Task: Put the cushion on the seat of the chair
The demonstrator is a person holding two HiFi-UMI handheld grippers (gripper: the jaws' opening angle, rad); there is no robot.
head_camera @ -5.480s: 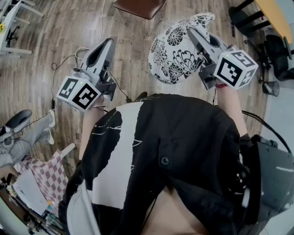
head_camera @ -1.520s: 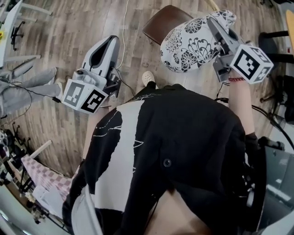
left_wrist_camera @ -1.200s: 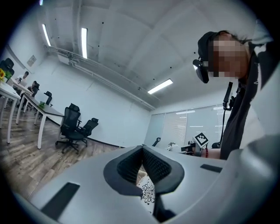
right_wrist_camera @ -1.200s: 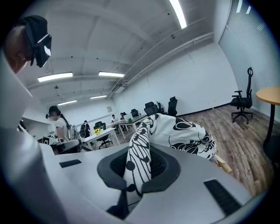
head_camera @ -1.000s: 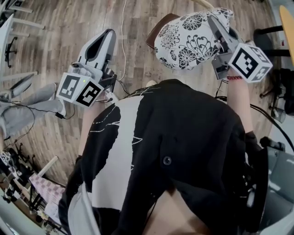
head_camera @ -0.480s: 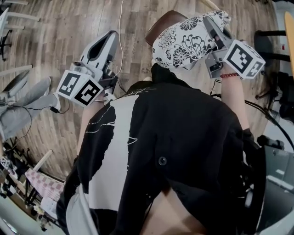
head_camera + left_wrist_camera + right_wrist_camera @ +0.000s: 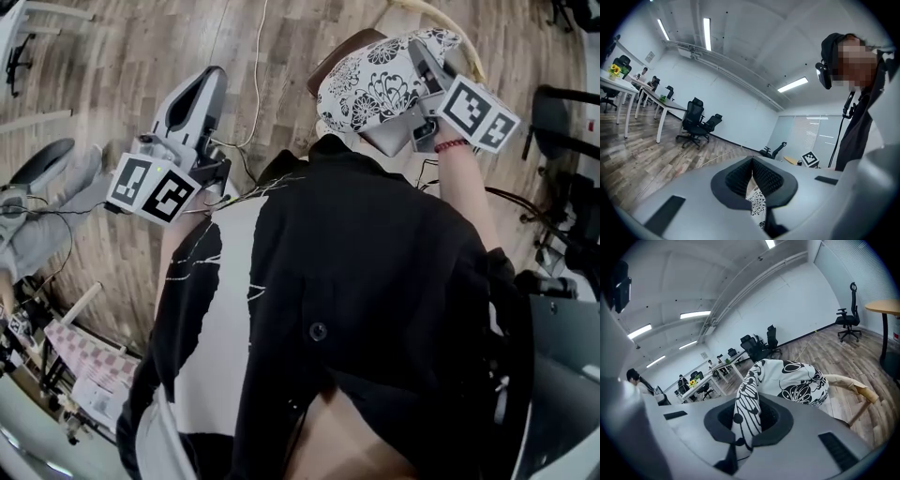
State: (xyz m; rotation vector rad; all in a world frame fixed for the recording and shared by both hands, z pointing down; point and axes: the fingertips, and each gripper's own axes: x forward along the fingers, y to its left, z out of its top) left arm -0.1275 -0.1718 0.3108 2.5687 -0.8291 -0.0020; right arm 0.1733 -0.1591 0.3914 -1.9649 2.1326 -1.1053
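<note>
The right hand-held gripper (image 7: 746,414) is clenched on the cushion (image 7: 797,380) – a fold of the white fabric with its black flower print runs up between the jaws, and the rest of the cushion bulges out past the tips on the far side. In the head view the cushion hangs at the upper right, off the floor (image 7: 141,56), directly over the brown seat (image 7: 337,58) of the chair, covering most of it so that only the seat's far-left corner shows. Whether the cushion's underside touches the seat cannot be told, since the gripper body and the cushion itself hide the gap. Just right of the cushion in the right gripper view runs the chair's pale wooden rail (image 7: 855,386), close beside the fabric. The left hand-held gripper (image 7: 752,164) is clenched on nothing – its ribbed pads meet at the tips, and a slice of the flowered cushion shows far beyond them through the slit below. In the head view this gripper is held out at the left, well apart from the cushion and chair, above bare boards where a thin cable (image 7: 255,56) trails. The person's black-and-white top (image 7: 356,281) fills the near part of the head view.
</note>
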